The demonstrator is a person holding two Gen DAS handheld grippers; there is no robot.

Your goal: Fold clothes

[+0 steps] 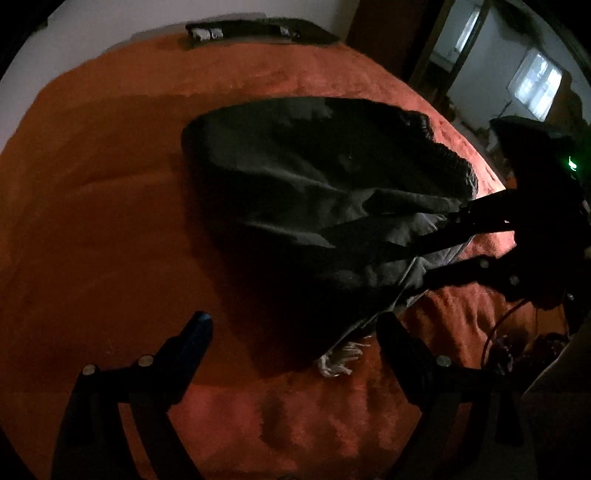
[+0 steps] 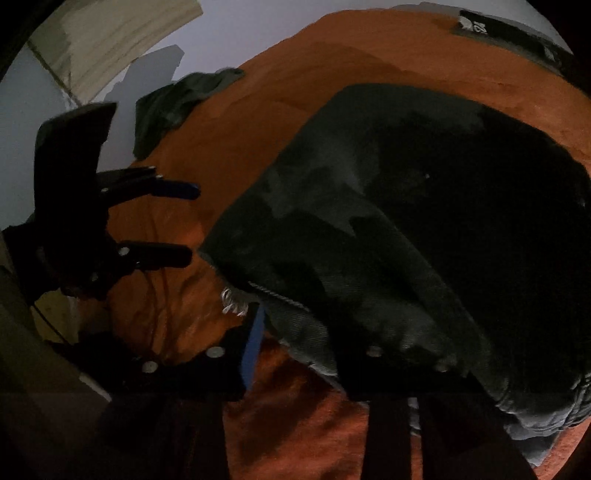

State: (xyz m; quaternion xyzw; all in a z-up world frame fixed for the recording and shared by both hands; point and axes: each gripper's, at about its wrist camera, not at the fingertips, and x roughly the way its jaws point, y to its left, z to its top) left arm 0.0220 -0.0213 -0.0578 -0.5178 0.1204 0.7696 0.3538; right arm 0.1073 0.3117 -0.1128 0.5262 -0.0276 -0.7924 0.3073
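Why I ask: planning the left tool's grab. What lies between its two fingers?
In the left wrist view, bare orange blanket mostly; the dark garment's frayed white hem reaches in beside one finger.

Dim room, orange blanket, white wall, lit windows

The blanket that covers the bed looks like thick orange fleece, plush and matt, with a soft short nap. The dark trousers on it are a heavy woven cloth like denim, matt, with a fine diagonal weave that shows in the right wrist view; the hem is frayed into pale loose threads, and the waistband is gathered into ribbed folds. The left gripper is matt black plastic with small shiny metal screw heads and a smooth blue pad. The right gripper has the same finish. A greenish garment looks like thin, soft, crumpled cloth.
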